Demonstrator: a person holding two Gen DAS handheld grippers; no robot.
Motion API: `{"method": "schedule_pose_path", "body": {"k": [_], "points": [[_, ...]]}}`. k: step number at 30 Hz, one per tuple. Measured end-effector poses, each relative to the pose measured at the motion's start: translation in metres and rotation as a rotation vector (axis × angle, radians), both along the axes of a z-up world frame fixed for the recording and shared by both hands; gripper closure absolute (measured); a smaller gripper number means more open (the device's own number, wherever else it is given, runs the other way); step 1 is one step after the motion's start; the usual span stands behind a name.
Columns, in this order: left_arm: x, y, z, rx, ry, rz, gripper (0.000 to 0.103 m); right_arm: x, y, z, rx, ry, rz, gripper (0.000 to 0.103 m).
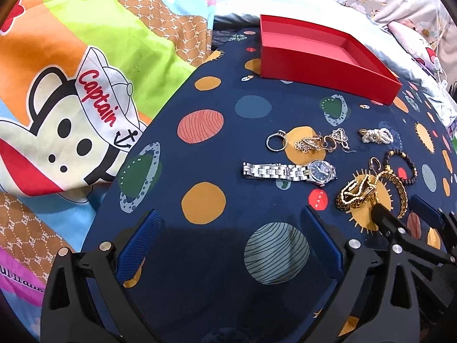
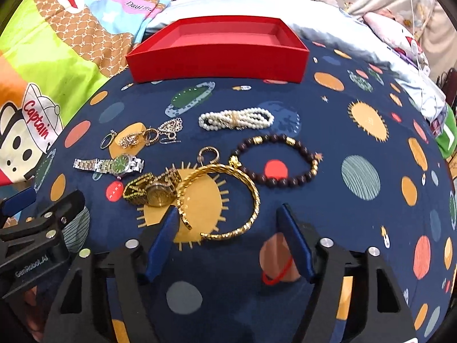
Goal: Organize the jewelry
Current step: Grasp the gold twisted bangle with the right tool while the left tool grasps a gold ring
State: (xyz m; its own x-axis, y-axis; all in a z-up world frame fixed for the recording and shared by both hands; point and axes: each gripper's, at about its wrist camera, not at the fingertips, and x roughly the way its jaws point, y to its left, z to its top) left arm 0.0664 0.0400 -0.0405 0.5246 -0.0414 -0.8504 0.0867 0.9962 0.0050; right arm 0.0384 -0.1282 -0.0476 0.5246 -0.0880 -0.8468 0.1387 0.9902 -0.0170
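The right hand-held gripper [image 2: 228, 228], half open (holding nothing), straddles the gold bangle [image 2: 225, 197]; next squeeze, then carry toward the red box [image 2: 217, 65] at twelve o'clock.

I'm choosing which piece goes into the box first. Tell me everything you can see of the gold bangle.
The gold bangle is an open cuff of ribbed, shiny, metal-looking gold, its gap facing the camera. It lies flat on the dark planet-print cloth, partly over an orange sun. Its left side lies against the gold watch; its far edge lies close to the dark bead bracelet. The right tongs stand open around its near part, the left pad beside one end, not visibly pressing.
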Motion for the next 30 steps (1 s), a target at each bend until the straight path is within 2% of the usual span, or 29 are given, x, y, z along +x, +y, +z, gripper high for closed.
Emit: {"method": "schedule_pose_path", "body": {"k": [2,3,13,22,24,25,27,30], "points": [[0.001,-0.002,0.000,-0.008,-0.001,-0.009,0.007,0.001,0.000,0.001,0.002,-0.006,0.005,0.048],[0.000,-0.003,0.001,-0.011,-0.001,-0.012,0.007,0.000,-0.001,0.001,0.001,-0.007,0.004,0.048],[-0.002,-0.038,0.006,-0.061,-0.005,-0.112,0.007,-0.016,-0.031,0.009,0.047,0.000,-0.046,0.049],[0.002,-0.080,-0.004,-0.060,-0.004,-0.207,0.008,-0.035,-0.065,0.018,0.029,-0.003,-0.131,0.048],[0.003,-0.085,-0.006,-0.067,-0.002,-0.222,0.014,-0.037,-0.070,0.017,0.032,-0.002,-0.142,0.048],[0.004,-0.088,-0.008,-0.074,0.009,-0.231,0.022,-0.037,-0.071,0.017,0.036,-0.001,-0.145,0.048],[0.004,-0.090,-0.008,-0.070,0.005,-0.232,0.026,-0.038,-0.073,0.016,0.043,-0.001,-0.148,0.048],[0.003,-0.092,-0.006,-0.080,0.001,-0.243,0.039,-0.037,-0.074,0.015,0.049,0.000,-0.149,0.048]]}}
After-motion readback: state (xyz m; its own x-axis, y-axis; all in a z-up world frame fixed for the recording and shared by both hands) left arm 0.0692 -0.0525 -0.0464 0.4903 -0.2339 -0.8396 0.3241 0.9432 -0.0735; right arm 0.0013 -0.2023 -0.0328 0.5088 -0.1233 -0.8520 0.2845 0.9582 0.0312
